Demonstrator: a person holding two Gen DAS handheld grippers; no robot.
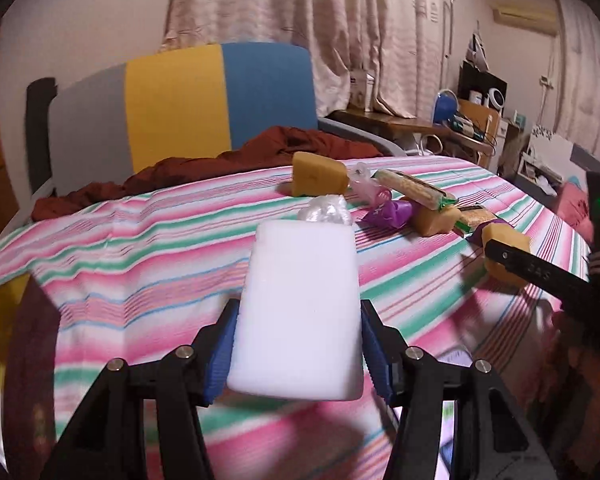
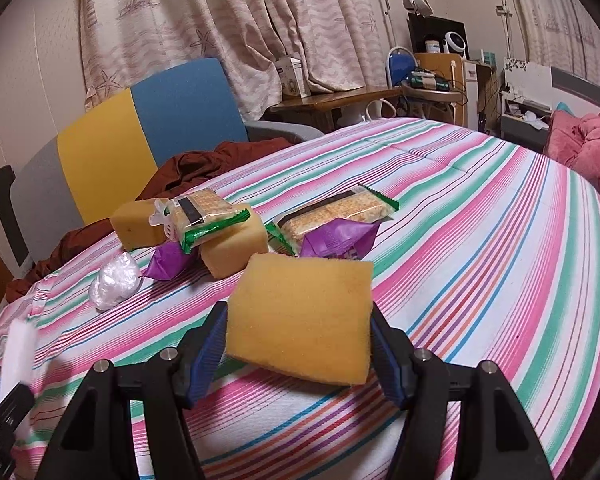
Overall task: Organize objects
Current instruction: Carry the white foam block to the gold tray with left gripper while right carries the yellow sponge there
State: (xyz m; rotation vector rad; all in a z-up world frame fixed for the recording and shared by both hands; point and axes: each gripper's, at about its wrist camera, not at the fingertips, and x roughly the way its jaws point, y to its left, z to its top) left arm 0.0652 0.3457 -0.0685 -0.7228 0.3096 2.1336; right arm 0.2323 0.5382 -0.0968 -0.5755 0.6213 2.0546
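White foam fills my left gripper [image 1: 296,354]: a smooth, rounded-corner white block [image 1: 300,312], its sides pressed by the ribbed blue pads [image 1: 220,354], jaws about a third apart and lifted off the striped cloth [image 1: 140,264]. Just beyond its far edge lies a crinkled clear plastic wad [image 1: 326,210].

My right gripper [image 2: 298,354] clamps a flat yellow sponge [image 2: 300,320], coarse and porous, squarish, tilted with its near edge low, jaws roughly half spread. Ahead of those jaws I see a purple foil packet [image 2: 340,238], then two thicker yellow sponge blocks [image 2: 236,250], with green-edged cracker packs [image 2: 204,214] resting on and behind them. Farther out a rust-brown garment [image 2: 204,168] lies bunched against a grey, yellow and blue headboard [image 2: 140,136].
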